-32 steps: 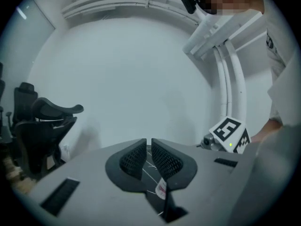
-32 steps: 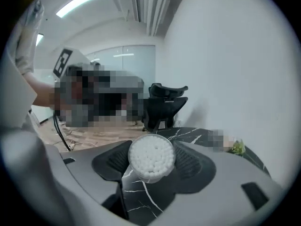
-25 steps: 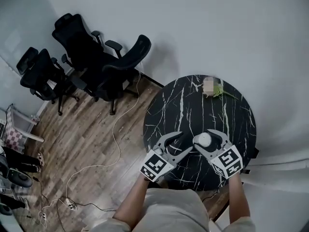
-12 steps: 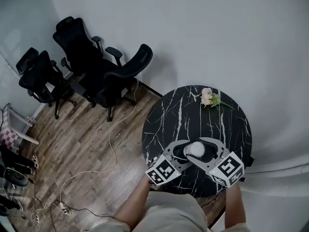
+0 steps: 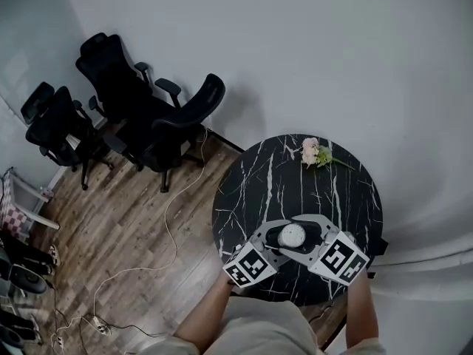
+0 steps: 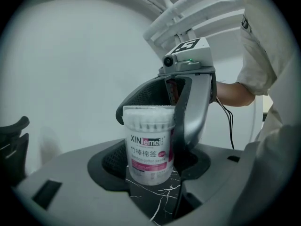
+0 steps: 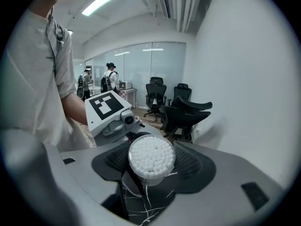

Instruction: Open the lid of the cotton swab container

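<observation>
Round black marble table [image 5: 251, 191], pink flower [image 5: 310, 152] at far edge, cotton swab container [image 5: 292, 235] nearer front.

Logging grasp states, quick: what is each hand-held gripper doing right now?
Left hand-held gripper: jaws flank the cotton swab container; grip cannot be told.
Right hand-held gripper: closed on the container.

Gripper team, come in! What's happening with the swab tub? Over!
Right gripper shut on tub top. Left gripper flanks its base, grip unclear. Lid on. Nothing in the way.

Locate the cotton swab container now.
Head view, low centre: the cotton swab container sits between the left gripper and right gripper, near the front edge of the table.
</observation>
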### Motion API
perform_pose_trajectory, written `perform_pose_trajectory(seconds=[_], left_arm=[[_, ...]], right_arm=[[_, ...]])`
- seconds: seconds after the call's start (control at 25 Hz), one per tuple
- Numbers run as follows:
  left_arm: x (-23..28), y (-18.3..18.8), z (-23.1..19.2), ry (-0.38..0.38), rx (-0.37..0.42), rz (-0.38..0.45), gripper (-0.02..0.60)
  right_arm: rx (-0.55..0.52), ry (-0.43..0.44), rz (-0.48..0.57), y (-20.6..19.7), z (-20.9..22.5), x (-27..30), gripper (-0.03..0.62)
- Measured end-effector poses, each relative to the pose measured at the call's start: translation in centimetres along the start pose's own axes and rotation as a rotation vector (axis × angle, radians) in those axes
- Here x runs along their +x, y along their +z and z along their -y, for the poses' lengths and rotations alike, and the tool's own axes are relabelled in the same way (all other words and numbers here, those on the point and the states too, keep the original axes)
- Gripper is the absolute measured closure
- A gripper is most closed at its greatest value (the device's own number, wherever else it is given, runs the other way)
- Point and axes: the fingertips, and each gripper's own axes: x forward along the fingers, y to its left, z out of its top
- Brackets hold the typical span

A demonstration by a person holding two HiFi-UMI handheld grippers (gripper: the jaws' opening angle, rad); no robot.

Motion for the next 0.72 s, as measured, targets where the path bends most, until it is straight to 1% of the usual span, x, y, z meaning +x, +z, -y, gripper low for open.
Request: perform_pose_trajectory(seconds=[0.12,0.24,0.32,0.44,0.56,0.64,0.72], left_arm=[[0.5,0.6,-0.6,0.027,-0.018,0.031,0.314],[0.4,0.9,-1.6,0.081,-0.06,0.063,0.314],[0.3,1.0,-2.1,0.101,-0.072,0.072,0.314],[0.4,0.8,-2.5,0.119,-0.062,0.056,0.314],[0.7,-0.3,-2.6,0.14,-0.028,-0.011,0.314],[1.0,-1.0,-2.3,0.144,-0.016,-0.042,0.314],[1.1,-1.1,-2.1,0.139,-0.014,-0.045,0.314]], right_arm=[[0.065,-0.063,0.071,-0.2,1.0,-0.3,0.293],[0.155,-0.178,0.202,0.0,2.0,-0.8,0.293],[0.158,-0.256,0.274,0.6,2.4,-1.2,0.293],[0.101,-0.324,0.335,1.2,2.5,-1.5,0.293],[0.064,-0.358,0.347,1.2,2.7,-1.4,0.293],[0.068,-0.372,0.306,0.8,2.6,-1.1,0.293],[0.07,-0.375,0.277,0.6,2.5,-1.0,0.293]])
